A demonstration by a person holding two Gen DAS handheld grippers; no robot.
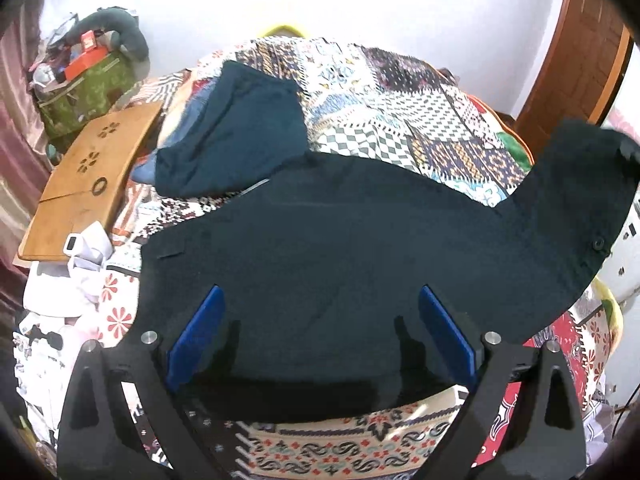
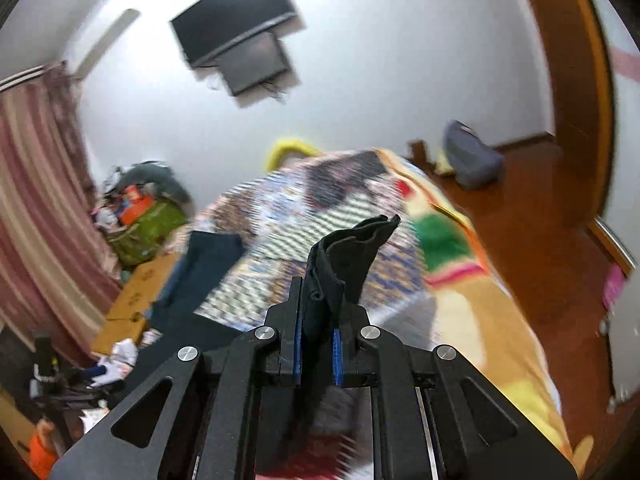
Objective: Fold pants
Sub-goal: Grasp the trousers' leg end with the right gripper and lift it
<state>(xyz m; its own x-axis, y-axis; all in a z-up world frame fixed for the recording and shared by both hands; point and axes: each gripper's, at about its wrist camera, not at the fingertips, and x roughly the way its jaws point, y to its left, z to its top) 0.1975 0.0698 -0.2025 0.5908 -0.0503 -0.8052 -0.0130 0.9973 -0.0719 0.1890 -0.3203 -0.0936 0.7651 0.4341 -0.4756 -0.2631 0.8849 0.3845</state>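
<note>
While pants lie spread on bed: scene as follows.
Pants: dark, flat across the patterned bedspread, covering most of its near part; right end lifted off the bed toward the frame edge, a button visible there.
Pants in right view: bunched dark fabric sticks up between the fingers, rest of the garment trails down-left onto the bed.
Other clothing: teal folded garment at far left of bed, its lower edge touching or just overlapping the pants; something blue under it, cannot tell what.
Left of bed: wooden lap tray beside the bed edge; green bag piled with clutter behind it; white papers and small bits near the tray's close end.
Wall: two dark screens mounted above the bed, pink striped curtain at left.
Right of bed: wooden floor, grey bag on it near the wall, wooden door frame.
Blocking: nothing lies on the spread part of the pants.
Left gripper: low over the near edge of the pants, pointing across the bed, blue pads spread wide, holding nothing.
Right gripper: raised, tilted, view blurred; jaws clamped on the bunched pants end.
</note>
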